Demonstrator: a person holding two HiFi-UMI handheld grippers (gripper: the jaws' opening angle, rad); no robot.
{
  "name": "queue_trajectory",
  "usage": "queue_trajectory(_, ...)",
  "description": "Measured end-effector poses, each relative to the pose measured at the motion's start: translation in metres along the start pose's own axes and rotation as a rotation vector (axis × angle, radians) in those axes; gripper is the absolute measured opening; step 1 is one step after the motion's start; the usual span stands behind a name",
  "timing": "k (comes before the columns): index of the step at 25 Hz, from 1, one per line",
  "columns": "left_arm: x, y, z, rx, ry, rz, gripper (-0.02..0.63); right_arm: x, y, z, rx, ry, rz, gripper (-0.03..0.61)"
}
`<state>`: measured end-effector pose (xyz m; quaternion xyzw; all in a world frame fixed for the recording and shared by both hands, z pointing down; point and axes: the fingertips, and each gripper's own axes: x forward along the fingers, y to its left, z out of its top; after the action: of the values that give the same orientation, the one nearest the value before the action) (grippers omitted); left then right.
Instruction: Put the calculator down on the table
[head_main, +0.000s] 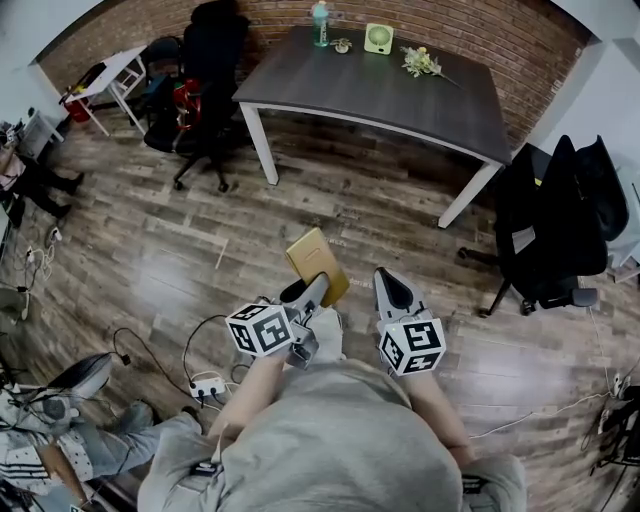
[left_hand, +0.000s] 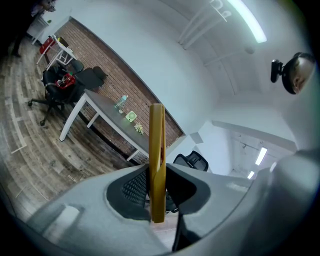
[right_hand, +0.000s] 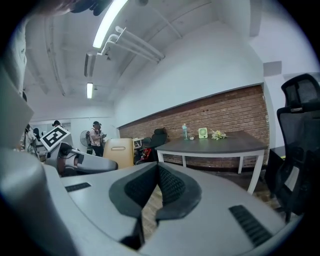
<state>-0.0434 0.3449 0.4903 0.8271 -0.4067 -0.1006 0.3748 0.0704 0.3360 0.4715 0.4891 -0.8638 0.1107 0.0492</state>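
Both forearms (head_main: 252, 385) reach forward, grippers pointing nearly level. Left gripper (head_main: 316, 287) pinches the yellow calculator (left_hand: 157, 150) (upright, edge-on) between its jaws. Right gripper (right_hand: 157, 175), just beside, has its jaws pressed together on nothing. The table (head_main: 400, 95) stands well beyond both jaw tips.

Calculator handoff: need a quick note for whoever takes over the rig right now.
Left gripper: shut on the calculator, held over the floor.
Right gripper: shut, empty.
Table: ahead, not yet reached.
Done: calculator is in hand.
Left: carry it to the table, lay it down, let go.
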Motion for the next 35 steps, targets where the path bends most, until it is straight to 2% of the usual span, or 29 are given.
queue_trajectory(14,0.052,0.028,0.036,-0.011,-0.015,-0.005,0.091,0.057,-0.043,0.008,0.011,0.016,-0.016,0.002)
queue_trajectory(25,0.110,0.067,0.089,-0.015,0.010,-0.010,0.091,0.134,-0.071,0.038,-0.003,0.026,-0.004,0.002)
queue_trajectory(35,0.168,0.101,0.153,-0.009,0.020,-0.033,0.091,0.210,-0.099,0.070,-0.009,0.028,-0.016,0.002)
